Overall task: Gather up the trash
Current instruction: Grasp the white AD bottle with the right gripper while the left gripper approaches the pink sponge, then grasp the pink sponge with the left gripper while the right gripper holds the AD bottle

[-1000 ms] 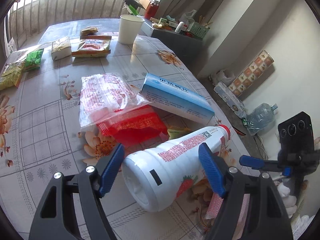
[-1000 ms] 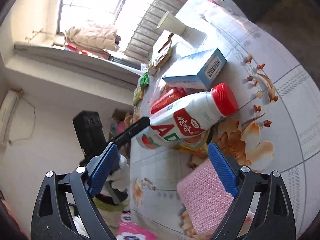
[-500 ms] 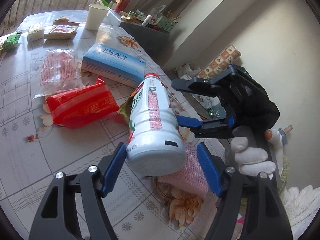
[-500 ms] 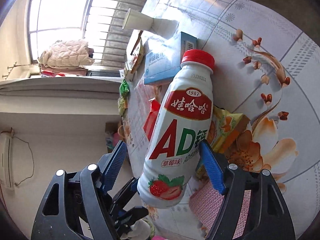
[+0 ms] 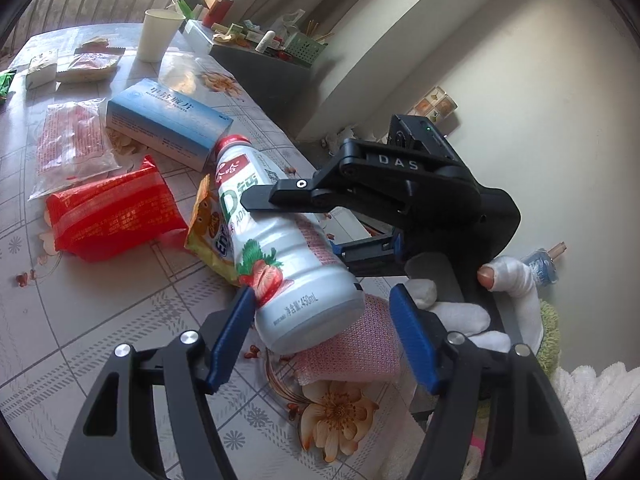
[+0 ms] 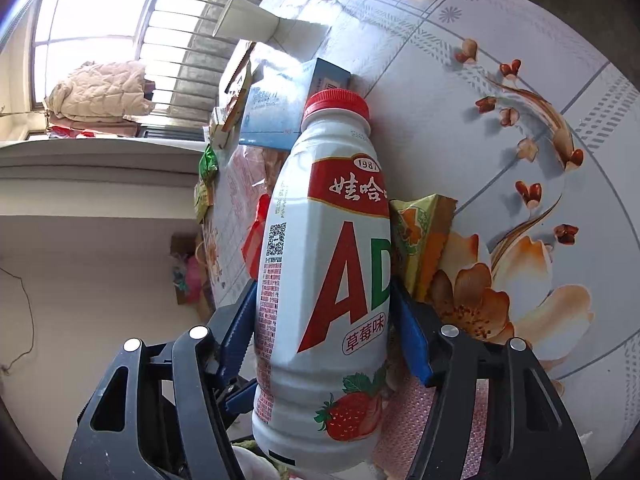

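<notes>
The strawberry milk bottle (image 6: 324,264) runs straight away from my right hand-held gripper (image 6: 324,332), red cap (image 6: 337,101) at the far end and base toward my wrist, so its long axis lies along my pointing line and the blue pads sit on either side of its lower body. Those jaws are closing, and the pads look to be pressing the bottle's flanks, though the fisheye makes the contact on the right side hard to confirm. From my left wrist view, the same bottle (image 5: 280,256) slants with its base raised over the pink sponge (image 5: 360,352) and its cap down by the blue box (image 5: 168,122); the right hand-held gripper (image 5: 304,224) crosses it from the right at mid-body.

My left hand-held gripper (image 5: 322,336) points down at the bottle's base. Its jaws are closing too, but only the left pad is near the bottle; the right pad stands clear, so it holds nothing.

The right hand is the nearer one, angled down over the floral tabletop (image 5: 100,300), my gloved hand (image 5: 472,312) low behind.
</notes>
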